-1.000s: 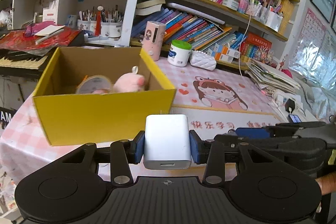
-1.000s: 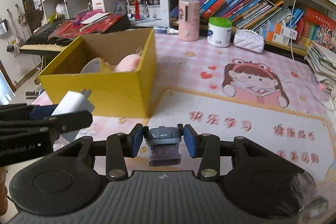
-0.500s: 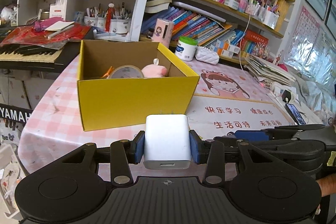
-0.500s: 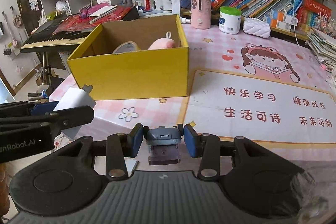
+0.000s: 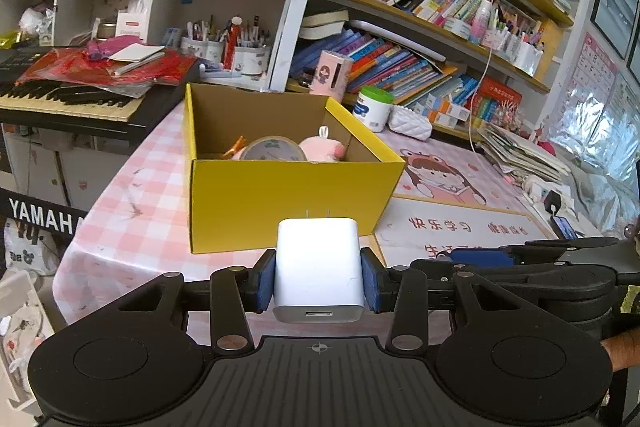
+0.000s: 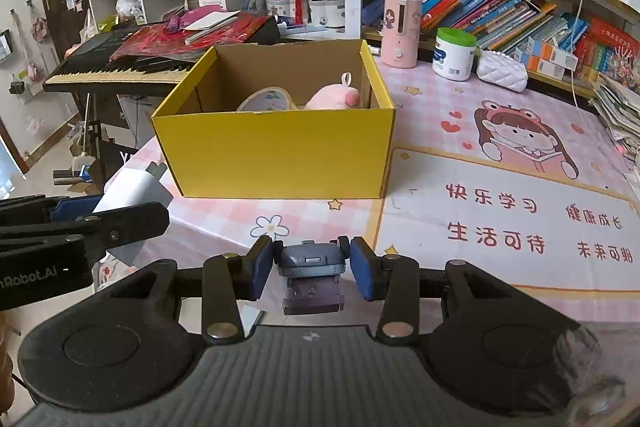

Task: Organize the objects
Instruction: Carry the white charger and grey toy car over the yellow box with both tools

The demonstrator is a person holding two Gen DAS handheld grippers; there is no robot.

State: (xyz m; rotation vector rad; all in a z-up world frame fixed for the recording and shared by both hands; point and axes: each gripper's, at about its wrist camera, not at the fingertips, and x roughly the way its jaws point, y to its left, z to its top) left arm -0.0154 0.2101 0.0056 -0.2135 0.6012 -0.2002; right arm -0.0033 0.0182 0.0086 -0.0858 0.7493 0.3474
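On the pink checked tablecloth (image 6: 224,219), an open yellow box (image 6: 276,147) was seen standing near the table's front-left corner, with a keyboard (image 6: 116,67) behind it to the left. Within the box, a roll of tape (image 6: 266,99) was seen on the left and a pink plush toy (image 6: 332,97) just beside it on the right.

To the left and in front of the box, clear of the tabletop, the left gripper (image 5: 319,277) was seen closed on a white charger (image 5: 319,267), which was clamped between the blue pads (image 5: 266,277) with its prongs pointed toward the box. Further right, also short of the box's front wall, the right gripper (image 6: 312,269) was seen closed on a small grey toy car (image 6: 311,277), pinched at its sides between the pads (image 6: 366,273).

At the right, a printed mat (image 6: 508,211) with a cartoon girl was seen flat on the cloth beside the box. Behind it, a pink humidifier (image 6: 401,29), a green-lidded jar (image 6: 454,53) and a white quilted pouch (image 6: 502,69) were lined up before the bookshelf.
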